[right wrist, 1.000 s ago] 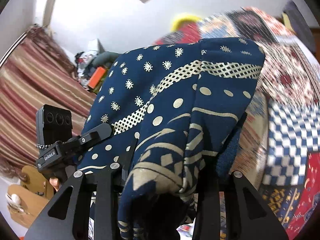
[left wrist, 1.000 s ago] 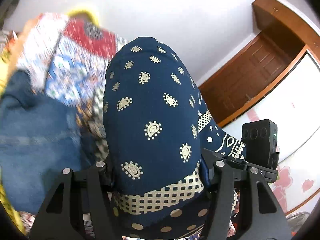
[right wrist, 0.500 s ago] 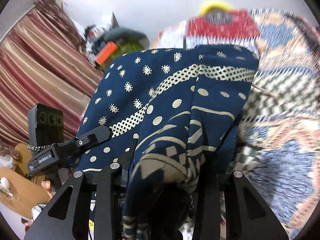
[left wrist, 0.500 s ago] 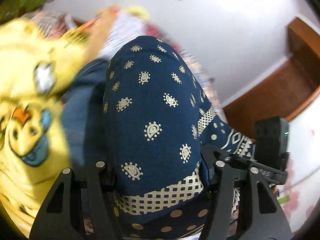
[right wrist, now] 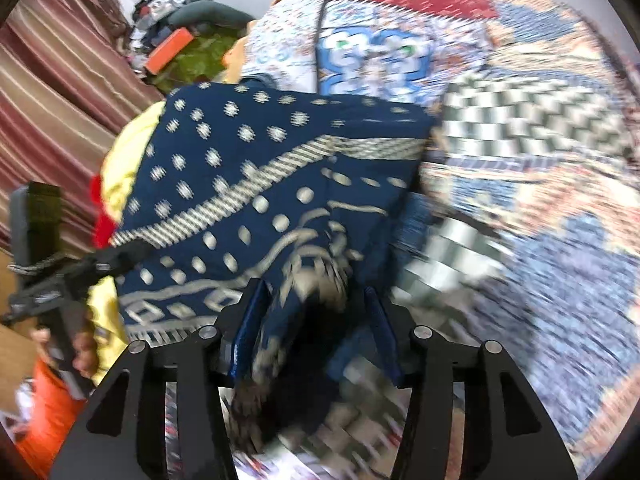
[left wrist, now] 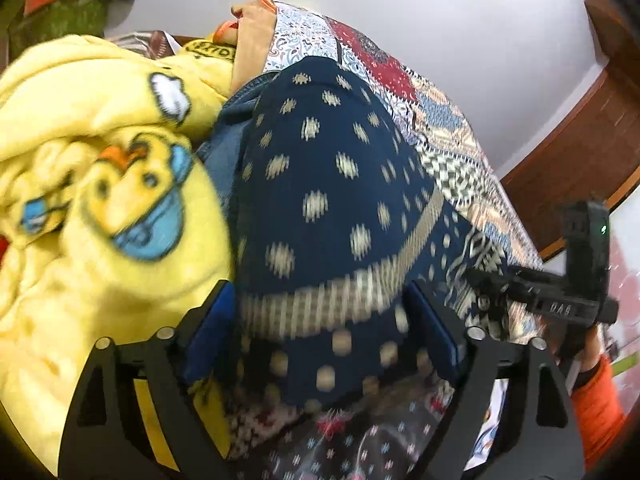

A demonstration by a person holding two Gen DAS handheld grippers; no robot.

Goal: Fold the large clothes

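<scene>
White wall (left wrist: pixel 460 32) behind, brown wooden door (left wrist: pixel 580 148) at the far right of the left view, striped red curtain (right wrist: pixel 52 80) at the left of the right view. Clutter heap with an orange box (right wrist: pixel 168 50) sits in the corner by the curtain.

Bed carries everything; its patchwork quilt (right wrist: pixel 520 120) of red, blue and checked panels covers most of the right view. Bare quilt lies to the right of the load, so I judge that is the laying-down area.

Yellow fleece blanket with a duck print (left wrist: pixel 100 200) is heaped on the left, touching the piece I am working on. A bit of blue denim (left wrist: pixel 224 144) shows between the two.

Navy cloth with cream dots and a banded border (left wrist: pixel 320 200) is the task piece. It lies doubled across both tools, folded edge away from me, draped down toward the bed. Holding one end in each tool keeps the fold square, as I read it.

Left tongs (left wrist: pixel 320 320): jaws have just been opening; they stand spread, cloth bulging between the blue pads, no pinch visible.

Right tongs (right wrist: pixel 316 324): jaws have just been opening too; a bunched corner hangs between them, pads clear of it.

Judgement: release of the fold onto the bed. Frames blurred; contact with the quilt not confirmed.
</scene>
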